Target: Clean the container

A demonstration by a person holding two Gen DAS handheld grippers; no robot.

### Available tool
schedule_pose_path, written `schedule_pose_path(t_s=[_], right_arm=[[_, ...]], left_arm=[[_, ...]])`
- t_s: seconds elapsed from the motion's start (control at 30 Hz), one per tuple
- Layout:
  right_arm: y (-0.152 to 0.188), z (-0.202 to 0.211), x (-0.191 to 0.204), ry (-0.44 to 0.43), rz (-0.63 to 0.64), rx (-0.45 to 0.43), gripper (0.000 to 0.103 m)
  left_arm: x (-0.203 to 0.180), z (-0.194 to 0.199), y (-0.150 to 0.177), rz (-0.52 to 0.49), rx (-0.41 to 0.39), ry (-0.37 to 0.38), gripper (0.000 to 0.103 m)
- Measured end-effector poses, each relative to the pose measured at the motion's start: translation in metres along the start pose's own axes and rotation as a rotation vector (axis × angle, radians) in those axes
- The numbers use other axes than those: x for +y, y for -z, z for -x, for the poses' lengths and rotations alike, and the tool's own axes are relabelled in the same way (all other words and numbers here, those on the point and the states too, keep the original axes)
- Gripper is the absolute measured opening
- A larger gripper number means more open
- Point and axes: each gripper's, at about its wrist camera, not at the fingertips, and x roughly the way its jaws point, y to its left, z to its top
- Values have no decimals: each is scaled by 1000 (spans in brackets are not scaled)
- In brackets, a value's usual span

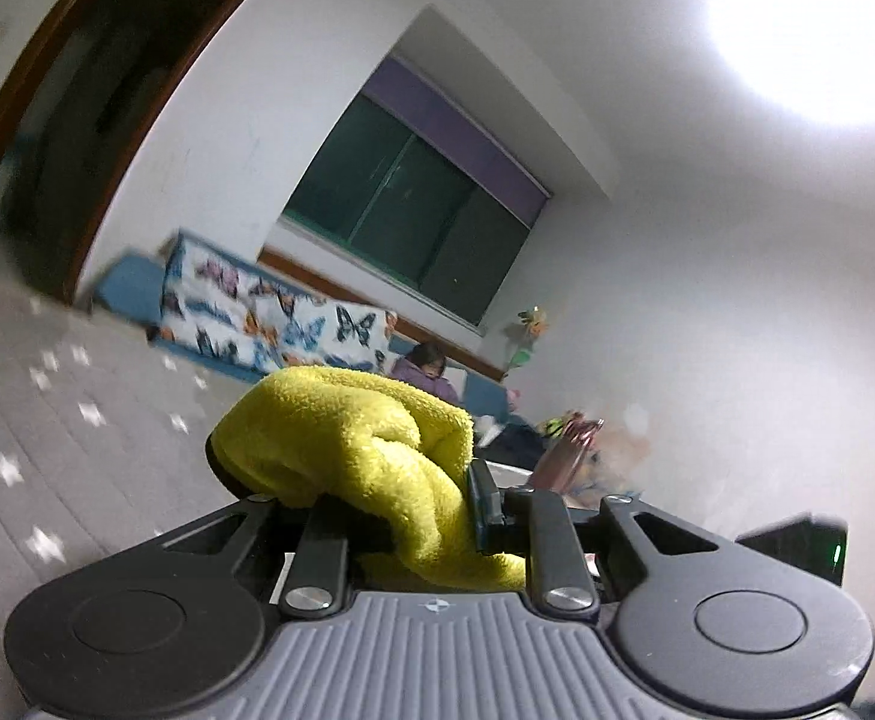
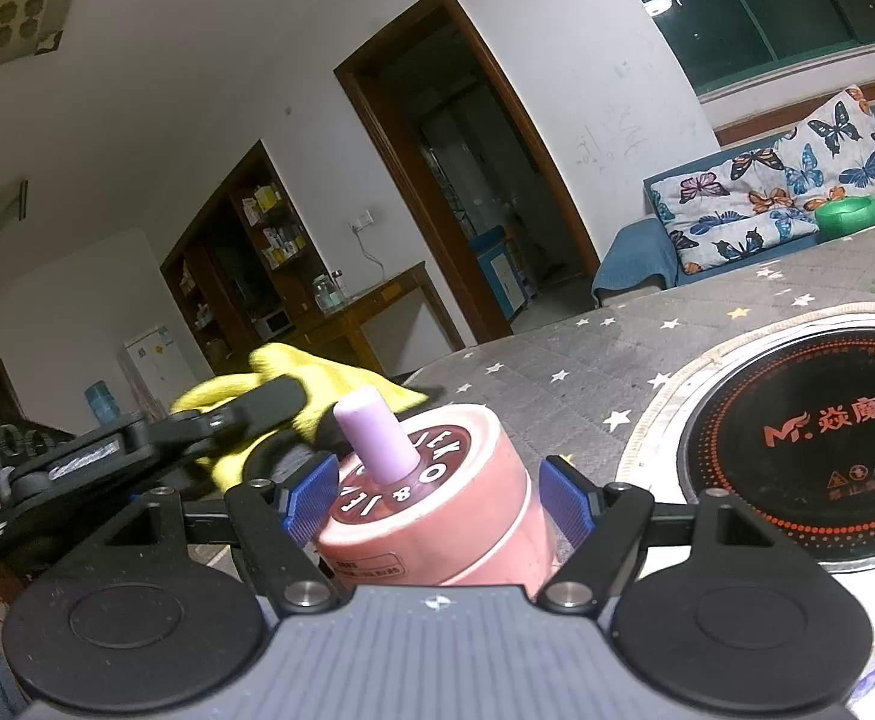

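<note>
My right gripper point(image 2: 431, 498) holds a pink round container point(image 2: 437, 516) between its blue pads point(image 2: 311, 495); its dark red lid carries a lilac knob point(image 2: 374, 438). My left gripper point(image 1: 377, 480) is shut on a yellow cloth point(image 1: 371, 444), bunched over its fingers. In the right wrist view the left gripper point(image 2: 257, 405) with the yellow cloth point(image 2: 293, 378) sits just left of and behind the container, close to its top. In the left wrist view only a pink edge of the container point(image 1: 569, 450) shows at the right.
A grey star-patterned table cover point(image 2: 557, 354) lies under everything. A round black induction cooker point(image 2: 809, 444) sits in the table at the right. A green bowl point(image 2: 848, 213) stands at the far edge. A butterfly-patterned sofa point(image 2: 767, 204) and a seated person point(image 1: 428, 369) are behind.
</note>
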Motion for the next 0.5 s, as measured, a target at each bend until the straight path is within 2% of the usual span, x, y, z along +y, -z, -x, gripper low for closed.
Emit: schedule_pose_path(t_s=[0.27,0.4,0.5], right_arm=[[-2,3,-3,-1,-2,-1,76],[-3,4,-5,-2,-3,0,76],[-3,4,-5,-2,-1,-1,76]], left_arm=[[26,-18,2,134,16,-8,22],[36,-23,6,154,31,-17,22],[42,-28,11,145,87,-60,21]])
